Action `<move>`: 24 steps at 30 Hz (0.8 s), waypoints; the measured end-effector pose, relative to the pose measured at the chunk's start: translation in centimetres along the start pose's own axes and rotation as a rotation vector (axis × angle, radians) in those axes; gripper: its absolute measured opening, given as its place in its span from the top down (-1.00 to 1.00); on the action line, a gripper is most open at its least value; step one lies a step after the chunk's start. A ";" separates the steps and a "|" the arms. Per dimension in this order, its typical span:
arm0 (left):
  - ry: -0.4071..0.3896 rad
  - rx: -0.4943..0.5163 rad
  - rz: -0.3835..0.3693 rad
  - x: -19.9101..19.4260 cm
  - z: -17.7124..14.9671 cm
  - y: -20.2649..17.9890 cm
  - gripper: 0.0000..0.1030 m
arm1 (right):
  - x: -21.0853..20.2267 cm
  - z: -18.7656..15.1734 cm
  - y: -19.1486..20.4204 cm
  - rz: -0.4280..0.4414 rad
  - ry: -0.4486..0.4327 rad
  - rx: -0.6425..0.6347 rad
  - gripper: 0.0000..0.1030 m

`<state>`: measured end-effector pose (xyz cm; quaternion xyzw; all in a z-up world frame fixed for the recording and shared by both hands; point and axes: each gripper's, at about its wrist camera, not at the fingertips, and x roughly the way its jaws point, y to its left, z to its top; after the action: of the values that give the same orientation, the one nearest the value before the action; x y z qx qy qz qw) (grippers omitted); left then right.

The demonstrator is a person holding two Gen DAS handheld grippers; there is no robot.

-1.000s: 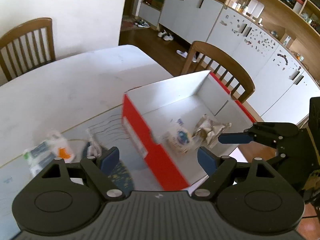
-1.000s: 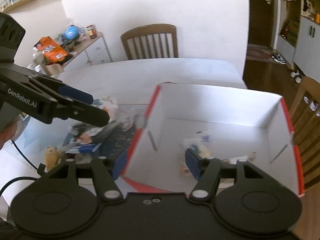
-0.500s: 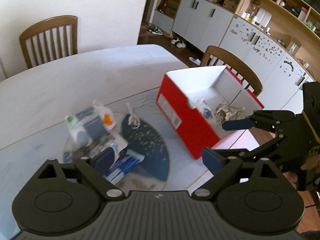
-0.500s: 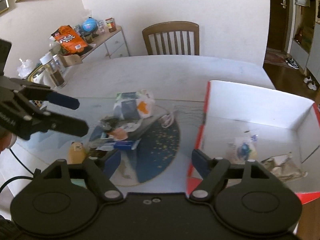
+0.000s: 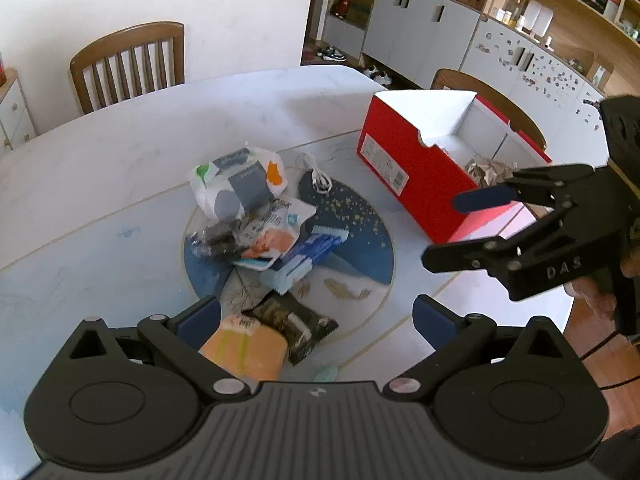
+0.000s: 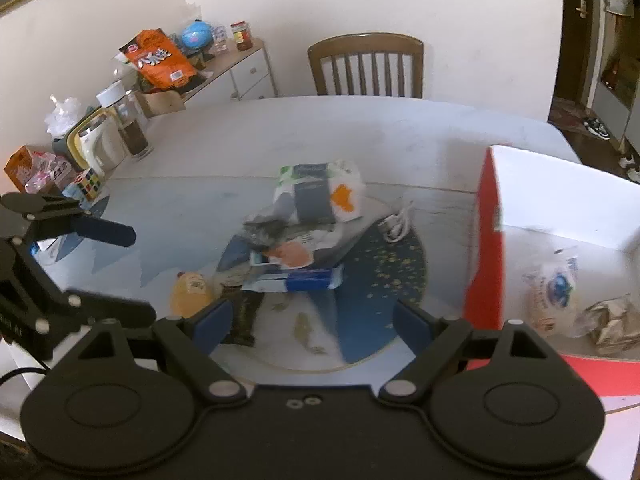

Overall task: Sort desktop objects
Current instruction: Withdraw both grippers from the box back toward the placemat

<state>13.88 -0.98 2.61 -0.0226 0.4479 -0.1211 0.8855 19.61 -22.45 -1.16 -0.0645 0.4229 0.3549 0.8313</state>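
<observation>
Both tongs, left (image 5: 316,316) and right (image 6: 312,322), wide apart, empty, above the clutter pile (image 5: 260,232).

Mostly plastic film, card and stone-like tabletop.

The table (image 5: 120,152) looks like pale marble with a smooth, faintly glossy face; the round blue inlay (image 5: 360,216) in it is shinier. The shoebox (image 5: 416,168) is matt red card outside and plain white card inside, holding crumpled brown paper (image 6: 612,320) and a glossy plastic packet (image 6: 556,292). The white tissue pack (image 5: 236,184), the blue pack (image 5: 308,248) and the dark snack wrapper (image 5: 292,324) are shiny plastic film. Both chairs, like the far one (image 5: 132,60), are varnished wood. The left gripper (image 5: 316,320) and right gripper (image 6: 312,320) are matt black plastic with smooth blue pads (image 5: 200,320).
</observation>
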 end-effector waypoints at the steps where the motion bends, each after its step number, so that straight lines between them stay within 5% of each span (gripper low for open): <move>1: 0.000 0.000 0.001 0.0 -0.4 0.1 -0.99 | 0.2 0.0 0.3 0.003 0.003 -0.001 -0.71; 24: -0.010 0.067 0.013 4.2 -5.0 4.0 -0.99 | 7.0 -0.4 4.7 0.057 0.135 -0.029 -0.67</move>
<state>13.11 2.27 -4.28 0.0093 0.4395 -0.1304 0.8887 19.07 -15.36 -5.75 -0.0882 0.4747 0.3794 0.7893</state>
